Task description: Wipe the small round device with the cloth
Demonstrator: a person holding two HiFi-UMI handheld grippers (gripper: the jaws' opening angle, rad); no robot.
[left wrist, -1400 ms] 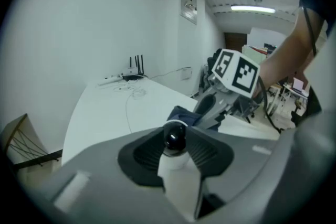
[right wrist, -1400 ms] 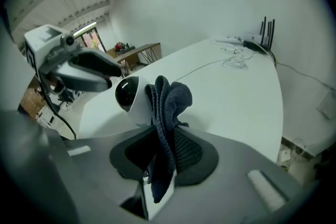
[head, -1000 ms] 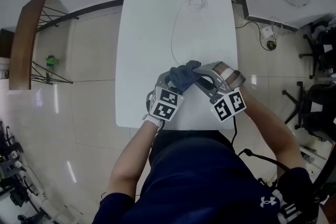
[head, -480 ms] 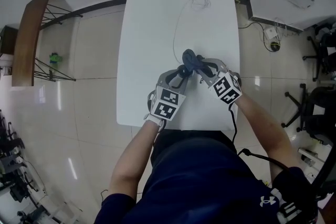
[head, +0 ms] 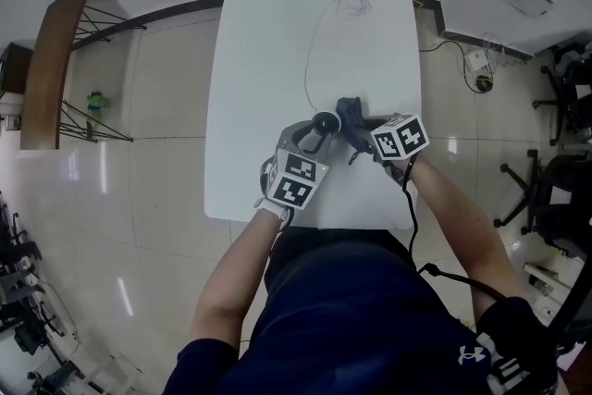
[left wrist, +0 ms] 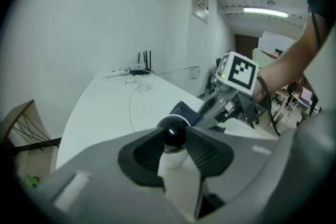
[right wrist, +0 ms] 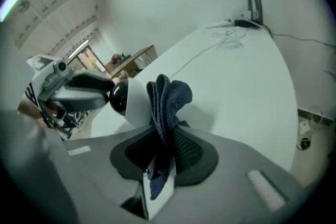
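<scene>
Head view looks steeply down on the white table (head: 277,60); both gripper views, close behind their jaws, share the small round device (left wrist: 172,139), seemingly from opposite sides.

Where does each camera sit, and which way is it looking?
Head view: on the person's head, looking steeply down at the white table; torso and forearms show.
Left gripper view: on the left gripper, looking along its jaws, shut on the small round device; the right forearm shows.
Right gripper view: on the right gripper, looking along its jaws, shut on the cloth; the left gripper shows.
Shared: both gripper views show device and cloth.
</scene>
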